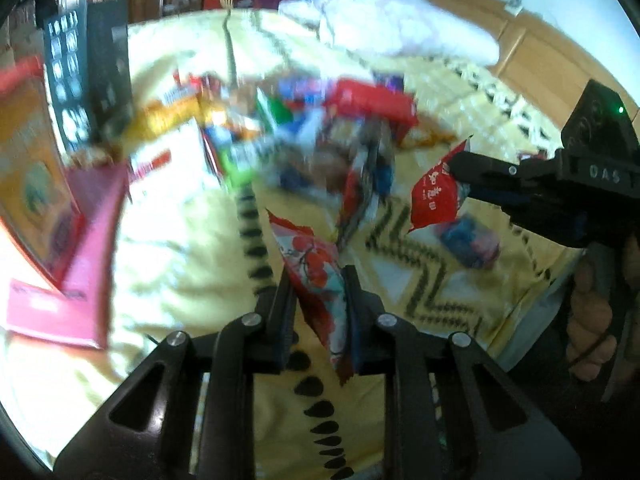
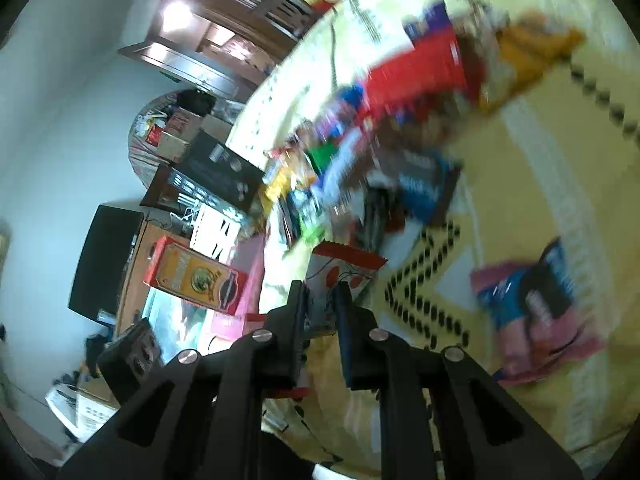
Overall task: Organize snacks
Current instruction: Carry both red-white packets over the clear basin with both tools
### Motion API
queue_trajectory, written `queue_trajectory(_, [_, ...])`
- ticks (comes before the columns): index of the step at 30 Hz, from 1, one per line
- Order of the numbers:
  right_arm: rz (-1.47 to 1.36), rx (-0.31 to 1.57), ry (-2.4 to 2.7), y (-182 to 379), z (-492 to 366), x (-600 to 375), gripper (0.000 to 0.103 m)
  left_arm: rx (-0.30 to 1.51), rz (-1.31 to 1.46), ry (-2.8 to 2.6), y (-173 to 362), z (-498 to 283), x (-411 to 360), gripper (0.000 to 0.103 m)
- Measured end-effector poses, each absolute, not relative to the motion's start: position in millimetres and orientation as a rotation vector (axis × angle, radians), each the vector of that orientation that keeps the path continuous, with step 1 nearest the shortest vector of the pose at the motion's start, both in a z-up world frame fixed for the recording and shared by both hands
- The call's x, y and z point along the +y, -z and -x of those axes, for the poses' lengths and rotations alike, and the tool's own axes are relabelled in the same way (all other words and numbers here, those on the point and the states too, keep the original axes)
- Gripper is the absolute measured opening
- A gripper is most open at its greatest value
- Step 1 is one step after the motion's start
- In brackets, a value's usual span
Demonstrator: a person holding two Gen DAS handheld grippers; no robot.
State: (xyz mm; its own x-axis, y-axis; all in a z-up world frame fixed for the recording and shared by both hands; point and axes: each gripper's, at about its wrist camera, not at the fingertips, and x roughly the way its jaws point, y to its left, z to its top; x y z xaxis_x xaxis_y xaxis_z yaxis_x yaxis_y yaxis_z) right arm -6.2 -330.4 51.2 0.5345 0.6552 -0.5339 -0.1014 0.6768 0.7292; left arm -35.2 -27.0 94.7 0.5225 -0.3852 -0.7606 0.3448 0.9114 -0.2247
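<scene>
Left wrist view: left tongs (image 1: 318,280) clamped on a red-and-white snack packet (image 1: 316,276), lifted clear of the yellow patterned bedspread (image 1: 420,280). Right tongs (image 1: 454,168) seen at the right edge, pinched shut on the corner of a small red sachet (image 1: 434,196) that hangs free. Snack pile (image 1: 288,136) further off on the bed, blurred; a blue-and-pink packet (image 1: 472,236) loose on the bedspread just below the sachet. Pink box (image 1: 88,248) at the near left.

Right wrist view: right tongs (image 2: 322,294) drawn together, the other hand's red-and-white packet (image 2: 344,270) showing just beyond the tips; own sachet not readable here.

Judged step: carrying both picks to a sorting spot, possibly the pink box. Best kept slow and level, grips firm on the thin foil, the two hands held apart to stop the packets tangling. Release only once low over the target.
</scene>
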Motion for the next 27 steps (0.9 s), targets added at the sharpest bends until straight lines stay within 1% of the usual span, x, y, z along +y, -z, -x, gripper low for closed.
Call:
queue_trajectory(7, [-0.488,0.725,-0.490,-130,3,-318,0.017,0.742,0.036,0.390,-176,37,-4,0.022])
queue_trajectory(13, [-0.374,0.607,-0.533,-198,-11,-286,0.017,0.587,0.043,0.264,-240,34,45,0.022])
queue_trajectory(20, [-0.266,0.506,-0.665,-273,-28,-201,0.017,0.477,0.098,0.063,-284,39,141,0.022])
queue_trajectory(23, [-0.232,0.486,-0.745,-296,-35,-151,0.017,0.438,0.118,-0.025,-298,46,181,0.022])
queue_trajectory(27, [-0.194,0.479,-0.842,-316,-39,-87,0.017,0.415,0.140,-0.117,-302,49,225,0.022])
